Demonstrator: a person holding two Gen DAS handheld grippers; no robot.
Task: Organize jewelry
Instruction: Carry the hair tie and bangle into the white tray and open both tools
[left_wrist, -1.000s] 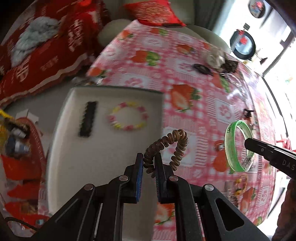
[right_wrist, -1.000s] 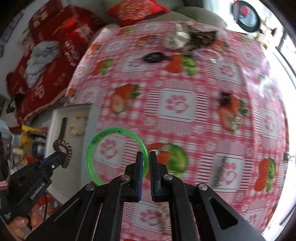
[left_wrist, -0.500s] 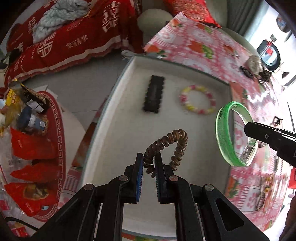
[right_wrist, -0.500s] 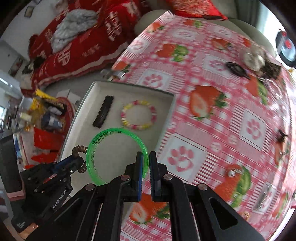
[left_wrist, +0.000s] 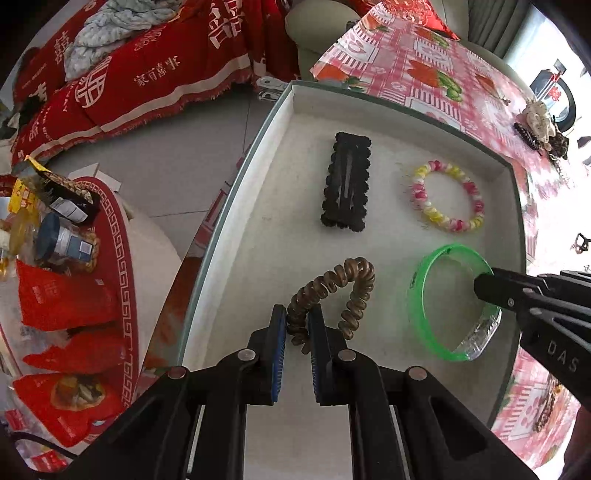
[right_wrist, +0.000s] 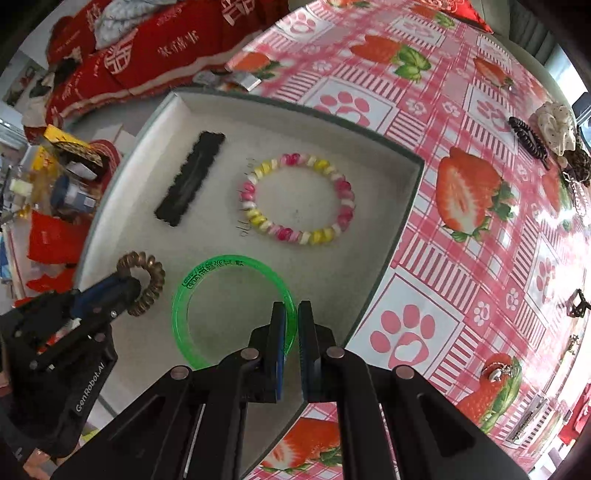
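From the left wrist, the left gripper (left_wrist: 297, 325) pinches a brown coil hair tie (left_wrist: 332, 291) over a white tray (left_wrist: 369, 110) holding a black clip (left_wrist: 346, 186) and beaded bracelet (left_wrist: 447, 195); from the right wrist, the right gripper (right_wrist: 291, 319) pinches a green bangle (right_wrist: 225, 306) above that tray.

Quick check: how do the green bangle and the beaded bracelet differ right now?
The green bangle is one smooth translucent ring; the beaded bracelet is a string of pink, yellow and white beads. The bangle is pinched in the right tool; the bracelet lies free on the tray floor. The bangle sits nearer the camera. Both are round and over the tray.
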